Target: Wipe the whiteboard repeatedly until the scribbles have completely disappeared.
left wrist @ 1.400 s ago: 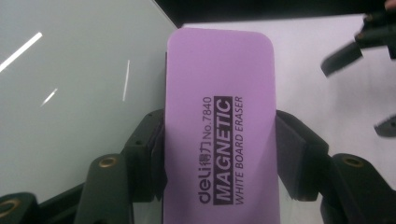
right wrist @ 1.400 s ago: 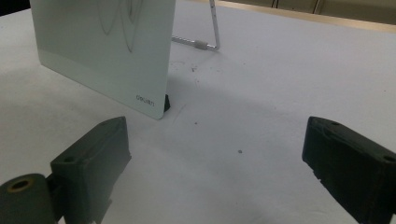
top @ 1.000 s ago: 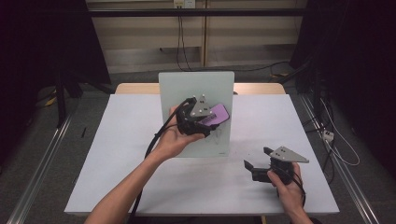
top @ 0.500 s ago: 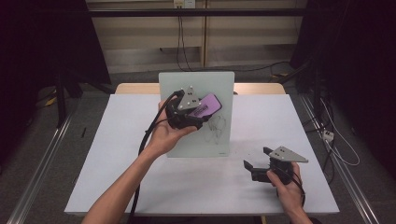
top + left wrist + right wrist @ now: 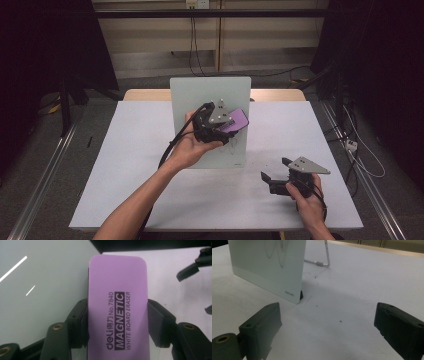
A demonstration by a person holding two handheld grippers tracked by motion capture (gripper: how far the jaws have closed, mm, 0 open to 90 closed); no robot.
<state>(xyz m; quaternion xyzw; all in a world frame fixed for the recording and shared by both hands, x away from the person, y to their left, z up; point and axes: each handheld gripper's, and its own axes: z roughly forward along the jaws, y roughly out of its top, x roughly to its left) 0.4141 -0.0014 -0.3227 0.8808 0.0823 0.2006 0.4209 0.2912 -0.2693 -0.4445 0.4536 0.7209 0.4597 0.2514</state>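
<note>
A pale glass whiteboard (image 5: 210, 95) stands upright at the middle of the white table (image 5: 125, 165). My left gripper (image 5: 227, 125) is shut on a purple magnetic whiteboard eraser (image 5: 236, 120), held against the board's right half just above some thin pen marks (image 5: 232, 146). In the left gripper view both pads clamp the long sides of the eraser (image 5: 117, 302), with the board (image 5: 37, 290) behind it. My right gripper (image 5: 275, 169) rests on the table at the front right, open with nothing between its jaws. In the right gripper view it (image 5: 329, 322) faces the lower right corner of the board (image 5: 269, 262).
The board's metal stand (image 5: 325, 257) sticks out behind it on the table. A wooden edge (image 5: 280, 94) runs along the table's back. Cables (image 5: 360, 150) lie on the floor to the right. Dark curtains hang on both sides.
My left gripper carried the eraser up and to the left across the board, then came back down and right to about where it began. The right gripper stayed put.
</note>
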